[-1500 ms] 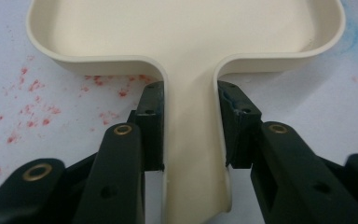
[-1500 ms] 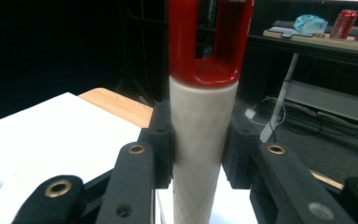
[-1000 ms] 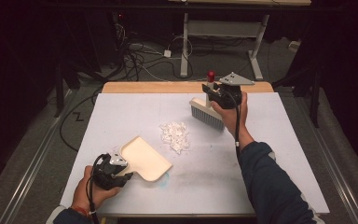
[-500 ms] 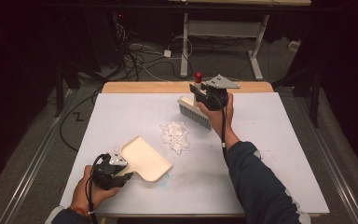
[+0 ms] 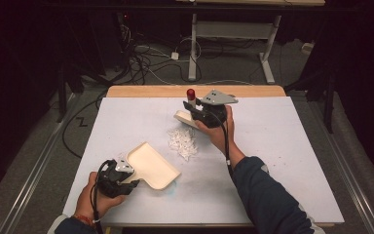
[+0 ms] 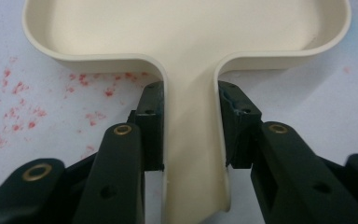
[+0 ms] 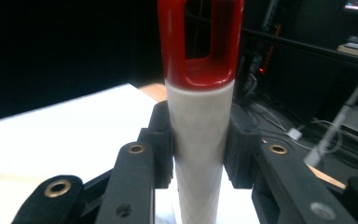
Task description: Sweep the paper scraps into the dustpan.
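The pile of white scraps (image 5: pixel 182 142) lies mid-table, between the brush (image 5: pixel 187 117) on its far side and the dustpan (image 5: pixel 152 166) on its near side. The right gripper (image 5: pixel 205 115) has its jaws clamped on the brush's white handle (red loop end up); the left gripper (image 5: pixel 113 178) has its jaws clamped on the dustpan's handle, pan flat on the table (image 5: pixel 282 146). The likely step is sweeping: to do it well, set the bristles down just beyond the scraps, keep the pan's open lip pressed down, and draw short strokes toward it.
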Action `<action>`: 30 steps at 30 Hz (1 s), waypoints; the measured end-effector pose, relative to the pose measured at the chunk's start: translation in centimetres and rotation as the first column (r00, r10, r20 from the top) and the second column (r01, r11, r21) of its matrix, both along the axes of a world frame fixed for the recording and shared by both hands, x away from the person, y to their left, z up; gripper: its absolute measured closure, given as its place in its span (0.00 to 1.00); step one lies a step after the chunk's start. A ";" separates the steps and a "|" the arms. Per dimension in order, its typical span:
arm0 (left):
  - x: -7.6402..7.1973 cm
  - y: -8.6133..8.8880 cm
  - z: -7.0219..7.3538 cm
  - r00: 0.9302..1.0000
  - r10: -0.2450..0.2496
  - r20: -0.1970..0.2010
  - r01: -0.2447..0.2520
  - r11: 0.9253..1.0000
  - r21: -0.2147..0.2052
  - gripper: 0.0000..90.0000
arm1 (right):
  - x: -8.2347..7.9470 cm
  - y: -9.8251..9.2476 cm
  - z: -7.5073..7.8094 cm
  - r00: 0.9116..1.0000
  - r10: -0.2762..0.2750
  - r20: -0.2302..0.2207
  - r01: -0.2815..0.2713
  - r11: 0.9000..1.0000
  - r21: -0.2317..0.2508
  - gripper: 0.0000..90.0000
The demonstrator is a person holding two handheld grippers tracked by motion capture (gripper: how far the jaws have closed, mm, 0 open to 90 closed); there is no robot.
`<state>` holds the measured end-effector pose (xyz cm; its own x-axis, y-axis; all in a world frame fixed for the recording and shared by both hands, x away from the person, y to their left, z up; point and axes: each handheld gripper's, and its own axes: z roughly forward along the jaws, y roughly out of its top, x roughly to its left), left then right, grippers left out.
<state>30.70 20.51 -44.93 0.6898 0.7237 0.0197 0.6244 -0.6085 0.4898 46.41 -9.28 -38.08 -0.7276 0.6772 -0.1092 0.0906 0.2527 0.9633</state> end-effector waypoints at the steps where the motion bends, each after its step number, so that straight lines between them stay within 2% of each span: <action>1: 0.0 0.0 0.0 1.000 0.000 0.000 0.000 1.000 0.000 0.71 | -0.1 0.0 0.0 1.000 0.009 -0.007 -0.009 1.000 0.011 0.77; 10: 1.6 -1.2 0.1 0.999 -0.018 -0.030 0.018 1.000 0.008 0.71 | -1.2 0.6 -0.3 1.000 0.005 -0.008 -0.004 1.000 0.021 0.77; 15: 1.9 -1.5 0.1 0.999 -0.016 -0.040 0.017 1.000 0.018 0.71 | -1.9 1.0 -0.5 1.000 0.008 0.000 -0.008 1.000 0.025 0.76; 19: 2.1 -1.7 0.1 0.999 -0.017 -0.037 0.017 1.000 0.018 0.71 | -2.6 1.3 -0.5 1.000 0.026 -0.001 -0.026 0.999 0.047 0.77; 22: 2.2 -1.8 0.0 0.999 -0.017 -0.036 0.018 1.000 0.022 0.71 | -3.5 1.7 -0.6 0.999 0.037 -0.002 -0.037 0.998 0.054 0.77; 23: 2.2 -1.9 0.0 0.999 -0.014 -0.035 0.015 1.000 0.023 0.71 | -4.4 2.1 -0.5 0.998 0.058 -0.001 -0.057 0.996 0.065 0.77; 25: 2.2 -2.0 -0.1 0.999 -0.010 -0.034 0.011 1.000 0.023 0.71 | -4.8 2.4 -0.5 0.997 0.074 -0.001 -0.074 0.995 0.073 0.77; 26: 2.1 -2.1 -0.1 0.999 -0.009 -0.032 0.009 1.000 0.025 0.71 | -5.6 3.2 -0.5 0.995 0.095 -0.001 -0.095 0.993 0.072 0.77; 27: 2.1 -2.1 -0.2 0.999 -0.005 -0.032 0.006 1.000 0.022 0.71 | -5.6 3.2 -0.5 0.995 0.095 -0.001 -0.095 0.993 0.072 0.77; 30: 2.1 -2.4 -0.2 0.999 0.001 -0.032 -0.001 1.000 0.021 0.71 | -7.2 4.4 -0.6 0.991 0.134 0.000 -0.133 0.988 0.072 0.77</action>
<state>32.80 18.11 -45.13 0.6895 0.7241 0.0130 0.6402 -0.6178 0.4567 39.24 -4.84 -38.66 -0.8125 0.5798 -0.0599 0.0656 0.1929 0.9790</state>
